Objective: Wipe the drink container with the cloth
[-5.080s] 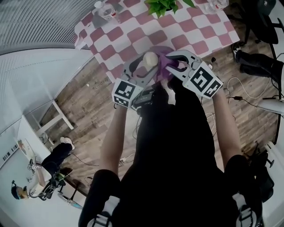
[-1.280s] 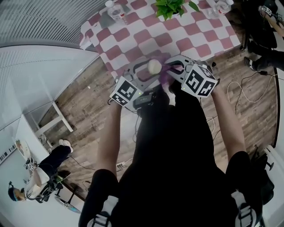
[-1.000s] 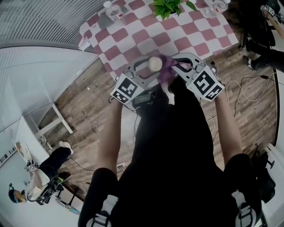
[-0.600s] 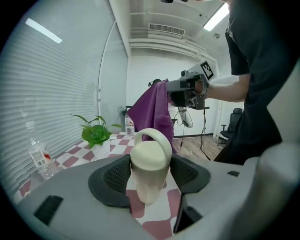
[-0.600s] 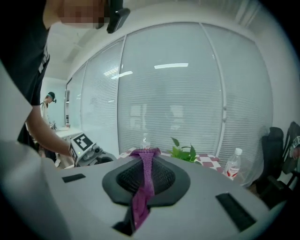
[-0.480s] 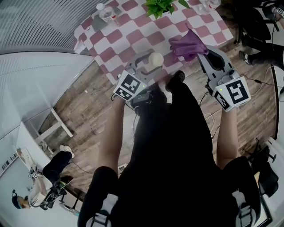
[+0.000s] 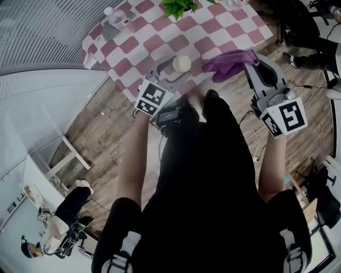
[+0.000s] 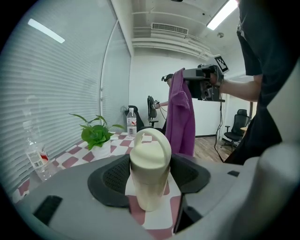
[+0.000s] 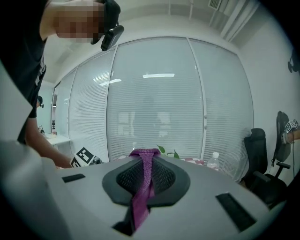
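I have the left tool [image 7: 177,68] clamped on the cream drink container [image 7: 182,64]: in the left gripper view its two dark pads [image 8: 112,179] press the container's sides, one on each side, and the container stands upright between them with its looped lid on top. In the head view it sits just above centre frame, over the near edge of the red-and-white checked desk [image 7: 152,40]. I cannot tell whether its base touches the desk.

My right tool [image 7: 250,57] is pressed together on the purple cloth [image 7: 230,63]. In the right gripper view a narrow fold of the cloth runs between the closed pads and trails out toward the camera. In the head view the cloth lies bunched at the tool's tip, right of the container and clear of it, at the desk's near right edge. From the left gripper view the cloth hangs down in a long drape in the upper middle of the frame, behind the container and not touching it.

Further back on the desk are a potted plant [image 7: 178,6] at the top centre of the head view and a water bottle [image 7: 115,19] at the upper left
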Motion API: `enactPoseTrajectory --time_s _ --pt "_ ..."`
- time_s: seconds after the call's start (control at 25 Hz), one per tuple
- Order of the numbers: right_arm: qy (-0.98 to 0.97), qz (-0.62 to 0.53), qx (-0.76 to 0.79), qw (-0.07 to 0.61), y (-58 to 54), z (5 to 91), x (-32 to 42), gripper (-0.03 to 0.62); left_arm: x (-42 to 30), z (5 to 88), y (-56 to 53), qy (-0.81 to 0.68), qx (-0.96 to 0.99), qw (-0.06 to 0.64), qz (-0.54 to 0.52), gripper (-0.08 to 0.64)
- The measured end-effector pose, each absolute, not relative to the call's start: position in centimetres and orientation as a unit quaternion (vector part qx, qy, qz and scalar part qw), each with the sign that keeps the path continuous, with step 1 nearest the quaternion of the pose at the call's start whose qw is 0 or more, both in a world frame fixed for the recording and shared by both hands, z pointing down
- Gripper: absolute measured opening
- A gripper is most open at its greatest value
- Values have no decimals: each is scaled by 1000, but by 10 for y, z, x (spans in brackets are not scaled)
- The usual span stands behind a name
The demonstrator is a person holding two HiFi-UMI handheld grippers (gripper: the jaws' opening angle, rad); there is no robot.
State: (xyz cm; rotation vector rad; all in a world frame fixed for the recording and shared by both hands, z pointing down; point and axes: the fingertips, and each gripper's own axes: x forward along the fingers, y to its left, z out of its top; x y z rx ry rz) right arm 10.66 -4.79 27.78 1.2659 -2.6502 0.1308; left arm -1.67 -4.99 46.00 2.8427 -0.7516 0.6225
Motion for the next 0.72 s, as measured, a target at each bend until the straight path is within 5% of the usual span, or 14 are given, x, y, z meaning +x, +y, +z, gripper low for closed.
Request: enactPoseTrajectory --time_s 0.72 --pt "-930 62 361 37 -35 255 151 33 -35 394 -26 -439 885 68 141 284"
